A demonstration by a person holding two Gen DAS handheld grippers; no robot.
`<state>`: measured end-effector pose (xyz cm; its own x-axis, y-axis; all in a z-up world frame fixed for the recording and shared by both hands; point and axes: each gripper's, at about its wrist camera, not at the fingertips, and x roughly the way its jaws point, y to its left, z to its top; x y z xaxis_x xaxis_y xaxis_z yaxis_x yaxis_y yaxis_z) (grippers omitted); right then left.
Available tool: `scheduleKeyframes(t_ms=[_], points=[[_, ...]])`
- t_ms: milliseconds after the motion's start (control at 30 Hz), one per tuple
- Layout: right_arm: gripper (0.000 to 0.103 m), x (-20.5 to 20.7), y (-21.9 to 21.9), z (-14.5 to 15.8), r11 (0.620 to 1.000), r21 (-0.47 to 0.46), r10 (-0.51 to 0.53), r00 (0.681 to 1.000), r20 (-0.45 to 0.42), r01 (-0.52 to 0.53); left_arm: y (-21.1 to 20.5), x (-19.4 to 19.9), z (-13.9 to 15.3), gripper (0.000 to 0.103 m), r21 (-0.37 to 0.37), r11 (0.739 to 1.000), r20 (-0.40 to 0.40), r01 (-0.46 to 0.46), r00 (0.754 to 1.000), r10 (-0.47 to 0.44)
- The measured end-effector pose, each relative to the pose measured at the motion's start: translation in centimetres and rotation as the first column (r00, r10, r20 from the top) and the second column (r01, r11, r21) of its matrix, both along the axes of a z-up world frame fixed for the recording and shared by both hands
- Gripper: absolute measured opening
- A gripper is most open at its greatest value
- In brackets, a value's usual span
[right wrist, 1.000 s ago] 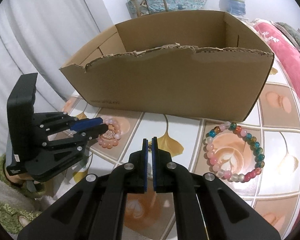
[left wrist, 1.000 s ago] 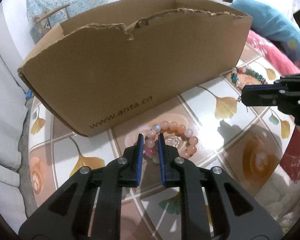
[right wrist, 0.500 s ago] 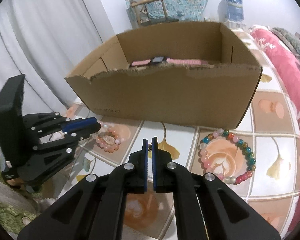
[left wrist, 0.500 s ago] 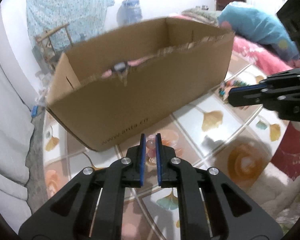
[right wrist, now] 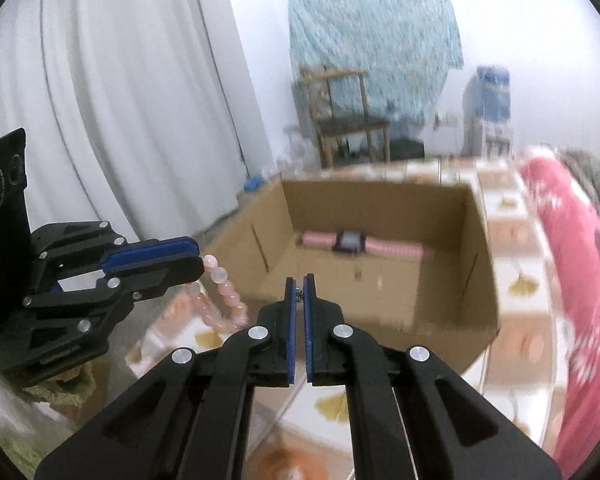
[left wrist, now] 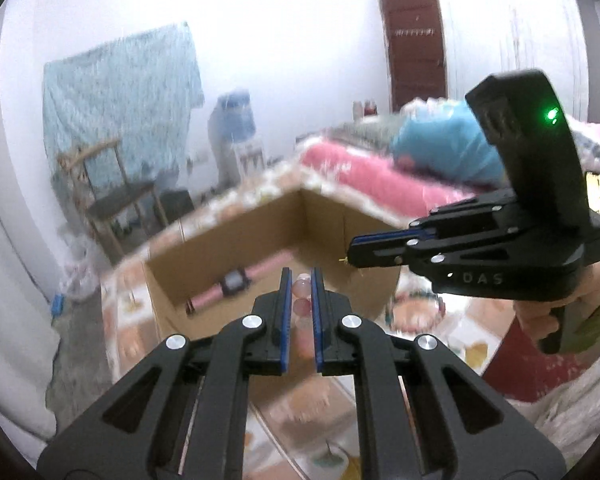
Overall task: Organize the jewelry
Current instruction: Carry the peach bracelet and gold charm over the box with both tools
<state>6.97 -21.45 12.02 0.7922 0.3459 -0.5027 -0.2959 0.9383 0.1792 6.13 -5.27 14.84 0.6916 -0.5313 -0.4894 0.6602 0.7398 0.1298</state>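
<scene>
The box point(right wrist: 452, 280) held a pink watch point(right wrist: 350, 242) by its far wall. Left tongs point(left wrist: 299, 280) pinched the pink bracelet point(right wrist: 224, 292) (dangling left of the box); right tongs point(right wrist: 300, 280) clamped a small chain point(right wrist: 299, 293).

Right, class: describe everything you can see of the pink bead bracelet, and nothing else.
The pink bead bracelet is a loop of round, translucent pale pink beads, glassy or stone-like. It hangs clear of the table, pinched at its top by the left gripper, and droops in two strands beside the cardboard box, outside it. In the left wrist view, beads show between the blue pads. Nothing else visibly touches it.
</scene>
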Motion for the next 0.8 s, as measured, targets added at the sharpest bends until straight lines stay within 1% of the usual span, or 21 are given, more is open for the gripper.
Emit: scheduleKeyframes(t_ms=[100,167,233,300,333,400,433,500,533,600,633,700,733,800], points=[[0.004,0.9,-0.5,1.3,1.000,0.005,-0.010,0.999,0.037,0.010,-0.2,1.3,1.3,0.008,-0.027,1.000,0.038,-0.015,0.999,0.016],[0.004,1.8,-0.9,1.7,1.000,0.003,-0.024,0.998,0.052,0.024,-0.3,2.5,1.4,0.008,-0.040,0.999,0.037,-0.021,0.999,0.023],[0.004,2.5,-1.2,1.7,0.999,0.011,-0.033,0.998,0.053,0.032,-0.5,4.5,0.8,0.008,-0.050,0.998,-0.012,-0.035,0.999,0.035],[0.004,3.1,-1.5,1.4,0.999,0.029,-0.030,0.999,0.045,0.029,-0.5,6.5,-0.1,0.008,-0.062,0.997,-0.088,-0.041,0.996,0.036],[0.004,3.6,-1.7,1.1,0.999,0.033,-0.030,0.999,0.038,0.029,-0.5,7.9,-0.9,0.008,-0.062,0.997,-0.140,-0.041,0.990,0.032],[0.004,4.2,-1.8,0.5,0.999,0.041,-0.018,1.000,0.019,0.018,-0.7,10.2,-2.5,0.008,-0.069,0.997,-0.242,-0.034,0.970,0.017],[0.004,4.6,-1.9,0.0,0.999,0.049,-0.012,1.000,0.000,0.012,-0.9,10.9,-3.1,0.008,-0.068,0.997,-0.279,-0.024,0.960,0.004],[0.004,5.8,-2.3,-0.9,0.998,0.070,0.005,0.999,-0.041,-0.002,-1.3,12.5,-4.7,0.008,-0.056,0.998,-0.361,-0.012,0.933,-0.009],[0.004,6.2,-2.4,-1.2,0.997,0.078,0.009,0.998,-0.059,-0.005,-1.3,13.0,-5.2,0.008,-0.054,0.999,-0.384,-0.003,0.923,-0.018],[0.004,7.2,-2.8,-1.8,0.996,0.089,0.013,0.996,-0.092,-0.005,-1.6,14.2,-6.6,0.008,-0.031,0.999,-0.445,0.004,0.895,-0.017],[0.004,7.7,-3.0,-2.1,0.996,0.091,0.014,0.994,-0.107,-0.004,-1.5,14.5,-7.2,0.008,-0.021,1.000,-0.461,0.006,0.887,-0.015],[0.004,8.5,-3.3,-2.4,0.995,0.099,0.014,0.992,-0.124,-0.001,-1.5,15.3,-8.4,0.008,0.002,1.000,-0.504,0.007,0.864,-0.006],[0.004,8.7,-3.4,-2.4,0.995,0.105,0.016,0.992,-0.127,-0.003,-1.4,15.7,-9.1,0.008,0.012,1.000,-0.536,0.006,0.844,0.001],[0.004,9.0,-3.5,-2.6,0.993,0.115,0.014,0.991,-0.134,0.001,-1.1,16.4,-10.2,0.008,0.021,1.000,-0.577,0.000,0.816,0.013]])
